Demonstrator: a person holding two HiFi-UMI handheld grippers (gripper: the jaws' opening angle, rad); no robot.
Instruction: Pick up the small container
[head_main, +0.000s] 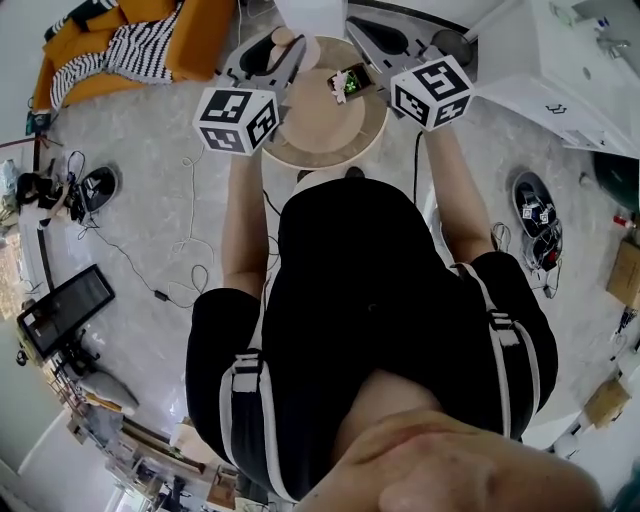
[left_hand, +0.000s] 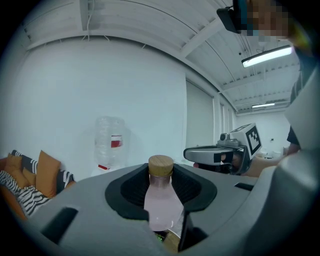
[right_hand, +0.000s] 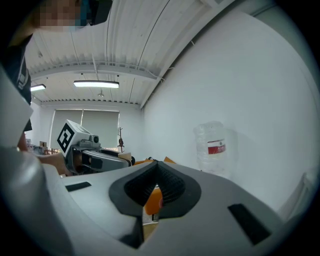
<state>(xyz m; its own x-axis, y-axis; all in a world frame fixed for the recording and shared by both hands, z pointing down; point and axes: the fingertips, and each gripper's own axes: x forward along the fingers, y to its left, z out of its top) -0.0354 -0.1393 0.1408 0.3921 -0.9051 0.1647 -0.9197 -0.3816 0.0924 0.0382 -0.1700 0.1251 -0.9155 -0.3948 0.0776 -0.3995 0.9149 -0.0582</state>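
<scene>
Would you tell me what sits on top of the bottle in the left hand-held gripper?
A wooden cap tops the pale pink bottle; its base is hidden by the left hand-held gripper.

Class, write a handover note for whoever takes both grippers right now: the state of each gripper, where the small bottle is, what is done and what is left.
Left gripper: fingers shut on the small bottle, which has a wooden cap.
Right gripper: fingers together at the tips, holding nothing.
Both are held over the round table.
Done: bottle gripped.
Left: the views do not show whether the bottle is clear of the table; lift it if it is not.
</scene>
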